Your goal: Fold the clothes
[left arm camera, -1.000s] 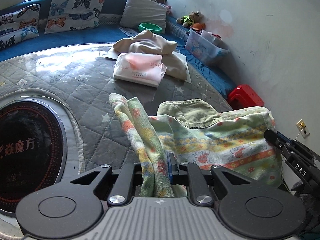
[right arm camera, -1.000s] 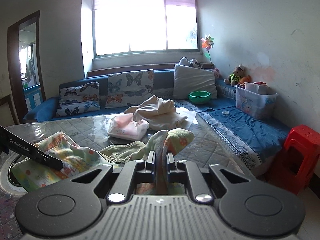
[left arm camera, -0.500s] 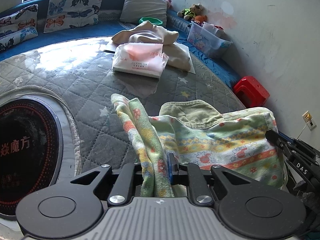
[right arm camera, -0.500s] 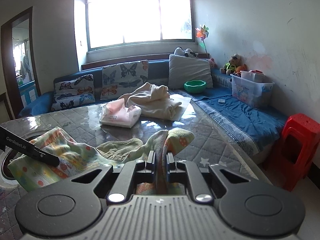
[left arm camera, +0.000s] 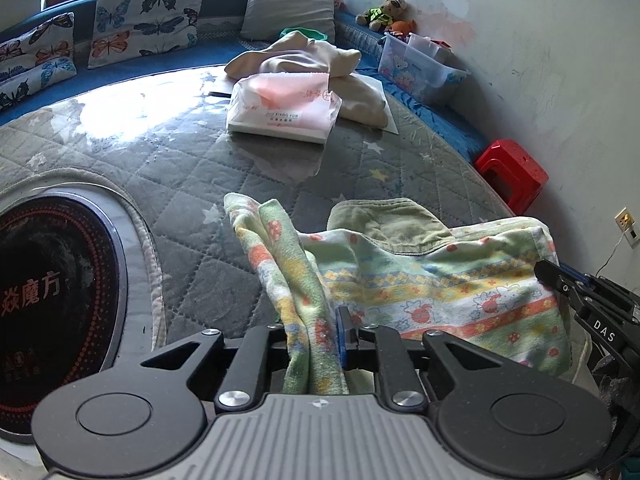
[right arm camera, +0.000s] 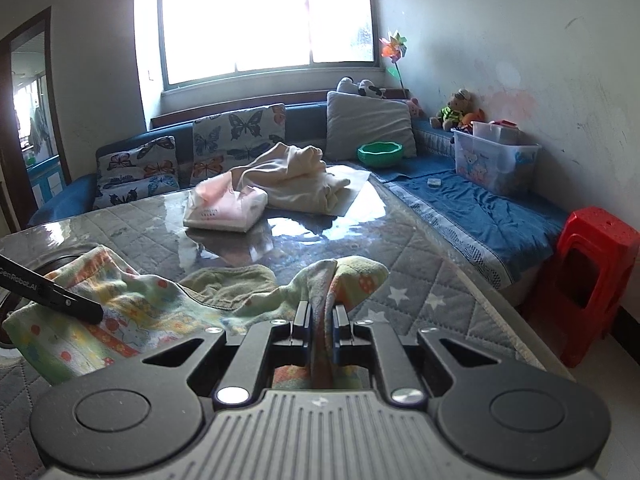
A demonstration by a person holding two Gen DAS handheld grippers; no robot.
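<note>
A small patterned garment (left arm camera: 436, 292), green and yellow with red prints, is stretched between both grippers above the grey quilted table (left arm camera: 192, 160). My left gripper (left arm camera: 316, 328) is shut on one bunched corner of it. My right gripper (right arm camera: 322, 320) is shut on the opposite corner, and also shows at the right edge of the left wrist view (left arm camera: 580, 300). The garment (right arm camera: 132, 312) sags in the middle, with a plain green lining folded over the top. The left gripper's finger (right arm camera: 52, 294) shows at the left of the right wrist view.
A pink-and-white packet (left arm camera: 284, 108) and a heap of cream cloth (left arm camera: 304, 60) lie at the far side of the table. A round black hob (left arm camera: 48, 280) sits at left. A blue sofa (right arm camera: 472, 200), a clear box (right arm camera: 496, 160) and a red stool (right arm camera: 592, 276) stand at right.
Both grippers have moved forward and lower over the table with the garment still held; the packet and cream cloth look nearer. The grip on both corners is unchanged.
</note>
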